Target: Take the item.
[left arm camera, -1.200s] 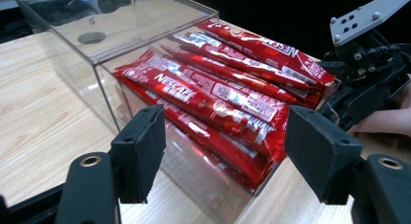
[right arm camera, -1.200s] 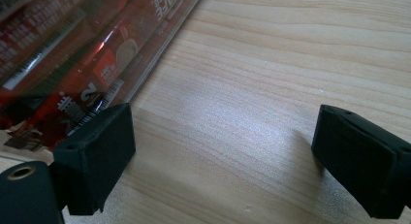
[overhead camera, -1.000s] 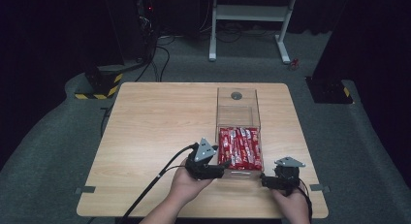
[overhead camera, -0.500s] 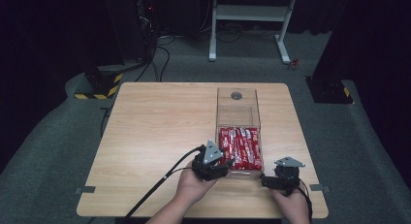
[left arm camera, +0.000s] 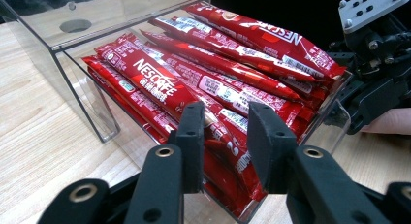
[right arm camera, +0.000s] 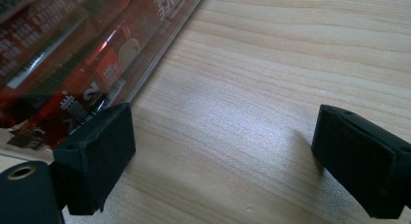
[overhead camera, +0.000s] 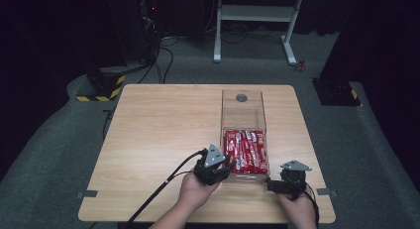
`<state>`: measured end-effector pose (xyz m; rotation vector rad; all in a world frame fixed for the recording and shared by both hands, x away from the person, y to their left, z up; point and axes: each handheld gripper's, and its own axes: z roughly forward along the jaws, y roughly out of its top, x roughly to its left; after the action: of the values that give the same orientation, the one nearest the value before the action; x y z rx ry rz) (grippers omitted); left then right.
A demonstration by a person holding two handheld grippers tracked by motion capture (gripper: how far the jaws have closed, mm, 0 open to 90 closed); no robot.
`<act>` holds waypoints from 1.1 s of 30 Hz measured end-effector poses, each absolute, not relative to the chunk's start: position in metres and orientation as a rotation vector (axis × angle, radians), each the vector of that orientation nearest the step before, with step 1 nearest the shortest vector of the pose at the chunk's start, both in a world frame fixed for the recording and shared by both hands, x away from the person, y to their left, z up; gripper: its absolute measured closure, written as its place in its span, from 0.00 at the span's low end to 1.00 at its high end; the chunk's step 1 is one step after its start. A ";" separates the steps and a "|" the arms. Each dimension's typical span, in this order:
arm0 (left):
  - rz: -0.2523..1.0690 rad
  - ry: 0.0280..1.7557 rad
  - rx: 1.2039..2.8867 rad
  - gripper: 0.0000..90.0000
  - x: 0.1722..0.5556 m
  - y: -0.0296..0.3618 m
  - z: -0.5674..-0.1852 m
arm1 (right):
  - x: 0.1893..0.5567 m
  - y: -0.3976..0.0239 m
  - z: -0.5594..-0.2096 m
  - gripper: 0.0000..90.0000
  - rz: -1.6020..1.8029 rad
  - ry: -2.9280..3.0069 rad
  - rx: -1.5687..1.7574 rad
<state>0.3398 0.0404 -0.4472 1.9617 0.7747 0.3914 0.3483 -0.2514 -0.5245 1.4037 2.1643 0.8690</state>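
In the left gripper view, the left gripper (left arm camera: 225, 139) hides the near ends of the red packets (left arm camera: 218, 83), and the top edge cuts off the far end of the clear box (left arm camera: 72, 64). In the right gripper view, the packets (right arm camera: 72, 64) look blurry through the box wall, and their words are cut off at the top and left edges. In the high view, the packet words (overhead camera: 246, 150) are too small to read.
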 end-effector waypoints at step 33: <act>0.361 0.791 1.915 0.99 0.339 0.043 -0.452 | 0.348 -0.251 -0.525 0.09 0.869 2.164 1.405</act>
<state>0.3394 0.0433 -0.4520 1.9149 0.7910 0.3609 0.3483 -0.2513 -0.5245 1.4046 2.1636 0.8688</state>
